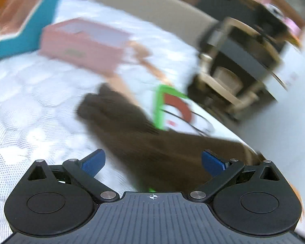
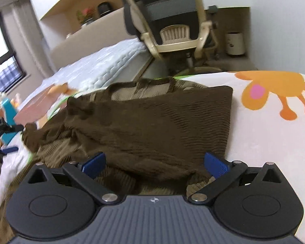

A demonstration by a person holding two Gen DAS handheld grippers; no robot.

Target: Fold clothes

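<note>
Brown ribbed garment (image 2: 152, 118) lies partly folded on the white cartoon-print mat (image 2: 264, 138), just in front of the office chair (image 2: 172, 26). Right gripper (image 2: 154, 162) over its near edge, jaws spread, nothing held. Left gripper (image 1: 153, 160) also spread wide and empty, garment's far end beyond it, pink box (image 1: 83, 44) further back; view blurred

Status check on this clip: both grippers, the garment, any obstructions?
Left gripper open, empty. Right gripper open, empty, above the brown ribbed knit garment, which lies partly folded and rumpled on the cartoon-print bed sheet. Pink rectangular box sits apart; nothing in the way.
</note>
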